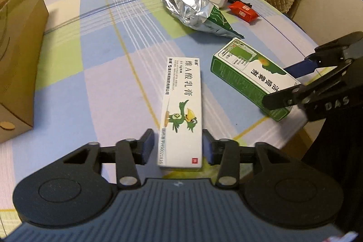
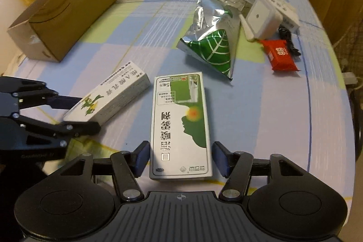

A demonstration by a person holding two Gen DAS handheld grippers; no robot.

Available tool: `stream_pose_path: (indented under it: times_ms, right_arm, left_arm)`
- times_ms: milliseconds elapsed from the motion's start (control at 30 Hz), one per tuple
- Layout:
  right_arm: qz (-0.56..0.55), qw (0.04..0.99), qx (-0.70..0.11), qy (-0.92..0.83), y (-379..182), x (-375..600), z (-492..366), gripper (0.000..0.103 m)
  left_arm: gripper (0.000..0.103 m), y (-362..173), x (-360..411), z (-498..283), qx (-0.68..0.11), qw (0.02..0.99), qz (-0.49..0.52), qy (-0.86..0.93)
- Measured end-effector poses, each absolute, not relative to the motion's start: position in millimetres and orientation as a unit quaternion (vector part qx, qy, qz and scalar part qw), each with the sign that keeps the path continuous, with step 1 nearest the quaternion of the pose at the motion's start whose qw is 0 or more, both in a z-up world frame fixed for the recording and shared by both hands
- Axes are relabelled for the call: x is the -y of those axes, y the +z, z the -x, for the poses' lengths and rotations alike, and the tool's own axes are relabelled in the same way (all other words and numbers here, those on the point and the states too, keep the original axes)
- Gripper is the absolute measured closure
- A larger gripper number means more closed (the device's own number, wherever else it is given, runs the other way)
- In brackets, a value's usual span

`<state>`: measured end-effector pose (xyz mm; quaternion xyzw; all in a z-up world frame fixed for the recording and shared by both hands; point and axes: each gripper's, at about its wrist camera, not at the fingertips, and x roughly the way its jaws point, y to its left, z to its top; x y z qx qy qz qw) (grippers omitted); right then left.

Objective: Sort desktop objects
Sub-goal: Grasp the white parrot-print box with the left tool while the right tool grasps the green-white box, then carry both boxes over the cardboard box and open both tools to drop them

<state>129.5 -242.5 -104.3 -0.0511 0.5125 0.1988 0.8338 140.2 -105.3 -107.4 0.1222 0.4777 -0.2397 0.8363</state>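
Observation:
A long white cream box with a green bird (image 1: 181, 106) lies flat on the checked tablecloth. My left gripper (image 1: 177, 132) is open and straddles its near end, with a thin gap at the left pad. To its right lies a green-and-white spray box (image 2: 180, 124), also seen from the left wrist (image 1: 249, 76). My right gripper (image 2: 180, 145) is open around that box's near end, pads close to both sides. Each gripper shows in the other's view: the right gripper (image 1: 278, 86) and the left gripper (image 2: 86, 114).
An open cardboard box (image 2: 68, 15) stands at the left. Further back lie a crumpled silver-green foil bag (image 2: 211, 42), a red packet (image 2: 280, 56), a white square device (image 2: 261, 17) with a black cable, and small boxes. Stacked cartons line the far edge. The table edge runs at right.

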Motion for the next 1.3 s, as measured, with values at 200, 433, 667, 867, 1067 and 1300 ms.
stream_pose_path:
  times_ms: [200,433,667,867,1067,1300]
  right_arm:
    - [0.098,0.847,-0.487,0.188,-107.1,231.7,-129.4,0.038]
    - [0.100,0.847,-0.487,0.188,-116.4,233.5,-136.4,0.048]
    - [0.091,0.856,-0.477,0.178,-111.7,231.5,-130.6,0.050]
    - [0.064,0.869,-0.457,0.178,-88.2,223.9,-123.6,0.050]
    - [0.055,0.880,-0.430,0.193,-60.4,202.6,-126.6,0.050]
    - [0.050,0.894,-0.384,0.223,-19.3,164.2,-141.1,0.050]
  left_arm:
    - [0.062,-109.9,106.4,-146.3,-0.463,0.842,-0.117,-0.252]
    - [0.065,-116.2,118.2,-157.5,-0.462,0.840,-0.125,-0.256]
    - [0.070,-108.9,113.1,-155.8,-0.457,0.844,-0.118,-0.255]
    - [0.070,-89.8,96.1,-151.7,-0.444,0.856,-0.112,-0.241]
    - [0.070,-58.2,70.9,-150.2,-0.423,0.872,-0.105,-0.222]
    - [0.070,-11.7,30.7,-156.6,-0.393,0.895,-0.097,-0.186]
